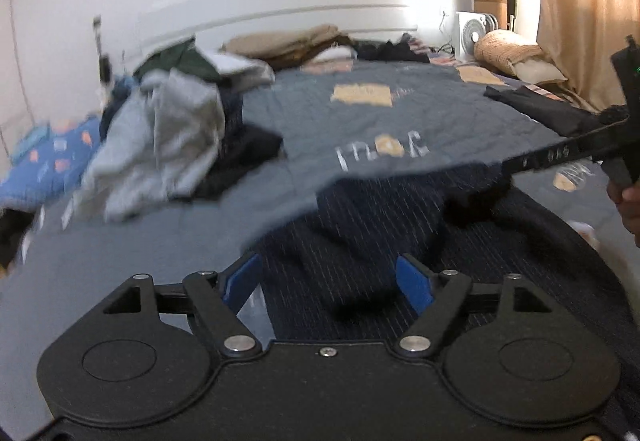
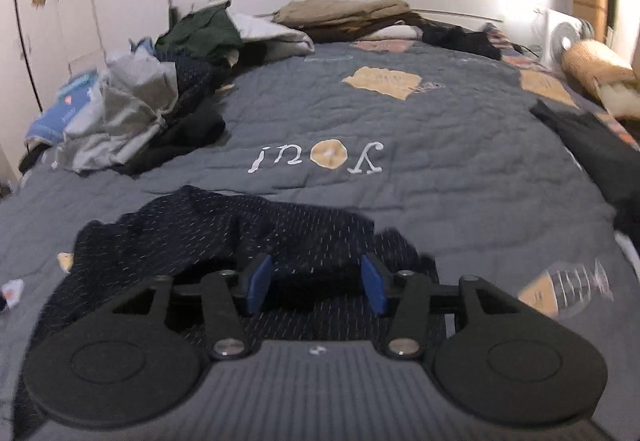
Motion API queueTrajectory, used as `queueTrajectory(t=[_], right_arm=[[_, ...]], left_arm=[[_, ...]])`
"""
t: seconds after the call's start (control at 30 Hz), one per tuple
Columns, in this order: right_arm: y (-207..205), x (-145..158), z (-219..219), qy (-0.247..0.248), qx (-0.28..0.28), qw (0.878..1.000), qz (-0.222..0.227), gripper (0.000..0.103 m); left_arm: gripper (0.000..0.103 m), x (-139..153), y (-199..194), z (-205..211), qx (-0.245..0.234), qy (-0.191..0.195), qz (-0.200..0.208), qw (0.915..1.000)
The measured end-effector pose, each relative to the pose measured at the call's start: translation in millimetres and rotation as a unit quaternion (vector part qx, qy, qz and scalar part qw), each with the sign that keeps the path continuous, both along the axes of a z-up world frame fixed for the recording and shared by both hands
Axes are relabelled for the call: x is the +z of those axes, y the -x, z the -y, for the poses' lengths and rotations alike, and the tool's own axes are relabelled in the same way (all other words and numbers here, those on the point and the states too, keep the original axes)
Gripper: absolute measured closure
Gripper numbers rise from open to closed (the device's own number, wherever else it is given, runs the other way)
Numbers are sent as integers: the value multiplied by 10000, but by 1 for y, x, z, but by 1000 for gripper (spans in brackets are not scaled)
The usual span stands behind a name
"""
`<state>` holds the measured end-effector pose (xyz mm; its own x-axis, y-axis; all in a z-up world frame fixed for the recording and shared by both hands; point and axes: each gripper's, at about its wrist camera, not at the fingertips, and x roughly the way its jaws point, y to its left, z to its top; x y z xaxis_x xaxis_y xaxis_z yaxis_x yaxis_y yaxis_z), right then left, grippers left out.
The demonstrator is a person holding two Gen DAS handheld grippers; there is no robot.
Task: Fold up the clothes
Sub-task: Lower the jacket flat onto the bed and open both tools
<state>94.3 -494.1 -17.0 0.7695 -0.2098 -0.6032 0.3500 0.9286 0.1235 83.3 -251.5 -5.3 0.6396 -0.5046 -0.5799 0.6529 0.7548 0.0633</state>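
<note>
A dark navy garment with fine white flecks (image 2: 224, 237) lies crumpled on the grey quilt near the bed's front edge; it also shows in the left wrist view (image 1: 360, 241). My left gripper (image 1: 328, 281) is open just above the garment, blue pads apart, nothing between them. My right gripper (image 2: 316, 281) is open over the garment's near right part, cloth lying between the pads but not pinched. The right gripper's black body (image 1: 624, 129) shows at the far right of the left wrist view.
A pile of grey, dark and green clothes (image 2: 136, 113) sits at the bed's left. Folded tan and brown clothes (image 2: 348, 17) lie by the white headboard. A black garment (image 2: 592, 145) lies at the right edge. A white fan (image 2: 564, 33) and a woven basket (image 2: 596, 69) stand at right.
</note>
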Motion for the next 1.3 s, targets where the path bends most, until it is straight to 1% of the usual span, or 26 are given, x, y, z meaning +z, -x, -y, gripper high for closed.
queueTrajectory(t=[0.13,0.2,0.4,0.47,0.6,0.67,0.73,0.77,0.83,0.9,0.97,1.0,1.03,1.17,1.23,1.3], right_arm=[[43,-1,-15,-422,-98,9986,315,52],[59,-1,-23,-587,-2,9974,407,52],[95,5,-40,-825,219,9941,670,51],[104,9,-43,-870,249,9929,778,51],[104,15,-42,-966,265,9902,975,49],[101,14,-44,-994,327,9897,975,47],[98,13,-47,-1005,412,9896,947,46],[97,13,-49,-1010,462,9893,942,46],[95,13,-52,-1011,543,9887,962,46],[95,14,-54,-1012,589,9881,995,46],[95,15,-53,-1022,579,9880,1006,46],[95,14,-52,-1036,563,9880,1000,45],[95,14,-52,-1056,539,9881,984,45],[96,12,-47,-1144,438,9878,958,45],[97,13,-46,-1163,436,9872,995,45],[98,13,-45,-1173,445,9869,1011,45]], left_arm=[[29,-19,24,-23,188,159,-519,9983],[29,-23,34,-26,150,102,-680,9975],[28,-30,73,-36,103,161,-709,9973],[28,-35,84,-34,21,74,-786,9969],[28,-48,95,-24,-168,-159,-948,9952],[28,-54,101,-19,-262,-276,-1028,9940],[28,-66,102,-12,-164,-496,-1030,9933],[29,-69,99,-12,-94,-522,-1073,9928],[44,-71,94,-15,-24,-475,-1182,9919],[81,-70,89,-19,-48,-335,-1304,9909],[85,-70,84,-23,-19,-387,-1283,9910],[90,-68,81,-26,21,-412,-1267,9911],[92,-65,77,-30,66,-435,-1250,9912],[94,-34,61,-52,446,-706,-555,9950],[96,-14,48,-68,706,-928,-129,9931],[98,4,32,-83,1001,-1244,269,9868]])
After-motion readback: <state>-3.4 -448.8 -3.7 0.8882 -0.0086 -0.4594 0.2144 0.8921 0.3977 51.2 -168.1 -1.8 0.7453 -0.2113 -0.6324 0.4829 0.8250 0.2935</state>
